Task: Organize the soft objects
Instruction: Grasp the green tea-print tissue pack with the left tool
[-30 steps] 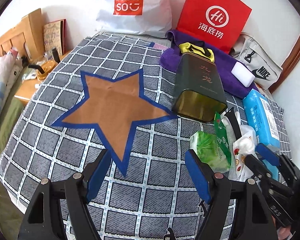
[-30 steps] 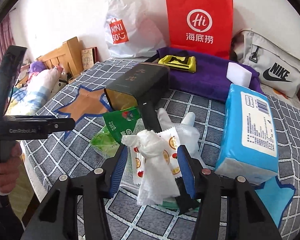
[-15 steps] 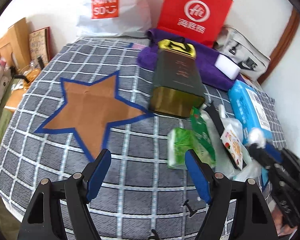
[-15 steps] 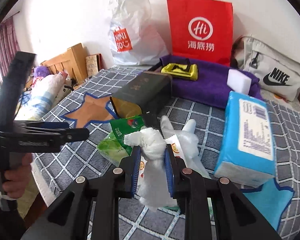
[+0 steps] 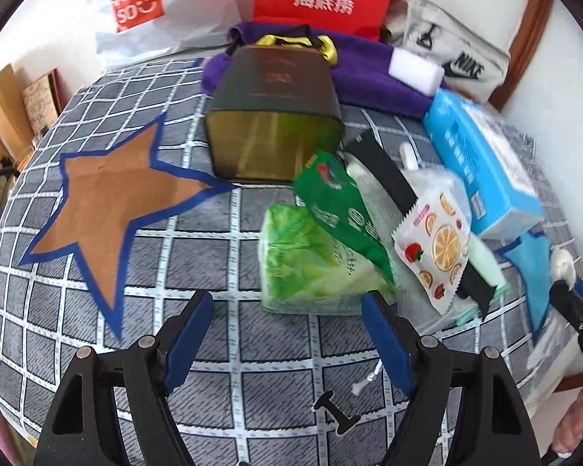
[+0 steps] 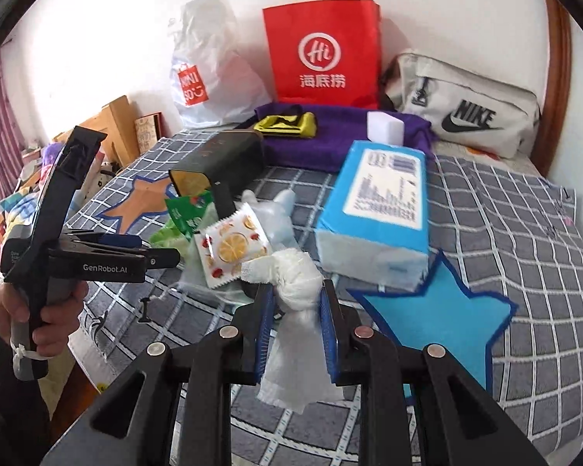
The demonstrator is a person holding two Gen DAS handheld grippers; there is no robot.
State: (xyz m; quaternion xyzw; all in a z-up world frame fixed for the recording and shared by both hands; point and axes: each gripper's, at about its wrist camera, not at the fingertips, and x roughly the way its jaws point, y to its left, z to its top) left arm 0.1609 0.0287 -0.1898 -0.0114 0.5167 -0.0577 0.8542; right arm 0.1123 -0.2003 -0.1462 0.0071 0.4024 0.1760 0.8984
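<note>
While right tongs (image 6: 295, 306) clamp knotted white tissue wad (image 6: 297, 275) at lower centre of right wrist view, above checked bedspread (image 6: 524, 233); wad's loose tail hangs between blue pads. Left tongs (image 5: 287, 324) spread wide, holding nothing, at bottom of left wrist view, just below green tissue pack (image 5: 307, 268). Fruit-print sachet (image 5: 433, 239) right of pack; blue tissue box (image 5: 482, 159) upper right.

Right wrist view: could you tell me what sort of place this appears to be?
Probably a bedroom at home: a bed under a grey checked cover, a wooden headboard against the wall, and shopping bags such as the red paper bag along it.
</note>
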